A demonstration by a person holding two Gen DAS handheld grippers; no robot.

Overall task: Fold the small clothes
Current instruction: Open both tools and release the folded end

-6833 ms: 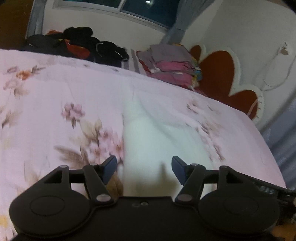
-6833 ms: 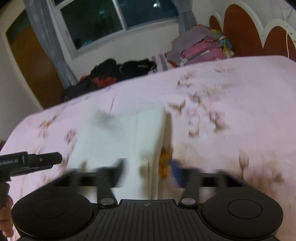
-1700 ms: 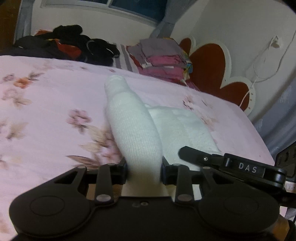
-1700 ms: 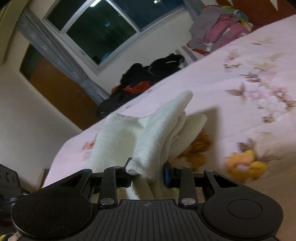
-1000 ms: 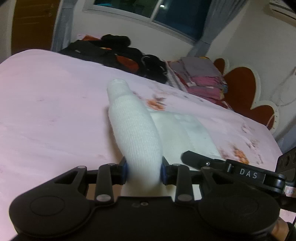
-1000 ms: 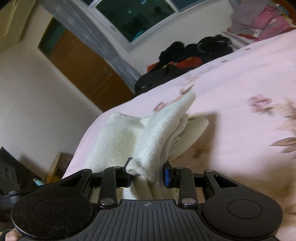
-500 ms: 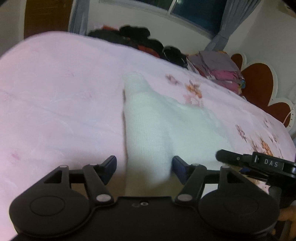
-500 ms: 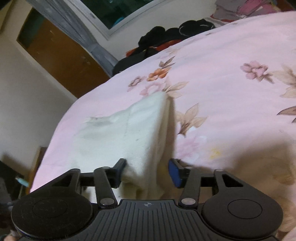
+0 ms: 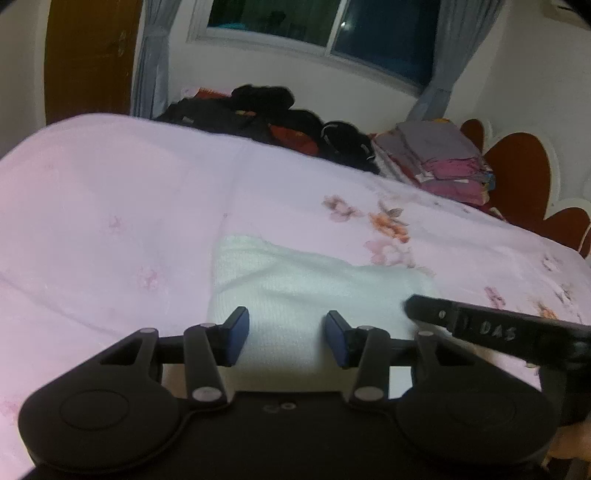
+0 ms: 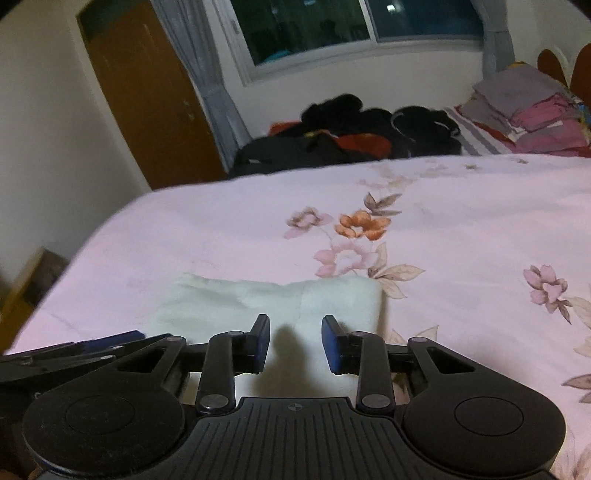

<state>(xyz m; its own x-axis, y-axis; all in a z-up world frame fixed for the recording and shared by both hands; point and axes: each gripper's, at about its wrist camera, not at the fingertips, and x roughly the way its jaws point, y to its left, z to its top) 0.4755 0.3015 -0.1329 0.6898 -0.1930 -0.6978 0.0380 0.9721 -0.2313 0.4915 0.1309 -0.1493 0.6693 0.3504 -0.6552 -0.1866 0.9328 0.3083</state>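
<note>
One white garment (image 9: 295, 284) lies flat on the pink bedspread (image 9: 110, 221) — bare quilt toward twelve o'clock. Left gripper (image 9: 287, 338) and right gripper (image 10: 294, 343) both released, jaws apart.

A dark window (image 10: 369, 22) was flanked by grey curtains (image 10: 218, 92) in a white wall (image 10: 44, 129). A brown door (image 10: 147, 99) was seen left; a floral pink bed (image 10: 443, 221) filled the foreground.

Bedroom, floral bed (image 9: 110, 206) (clothes pile (image 10: 354, 136))
</note>
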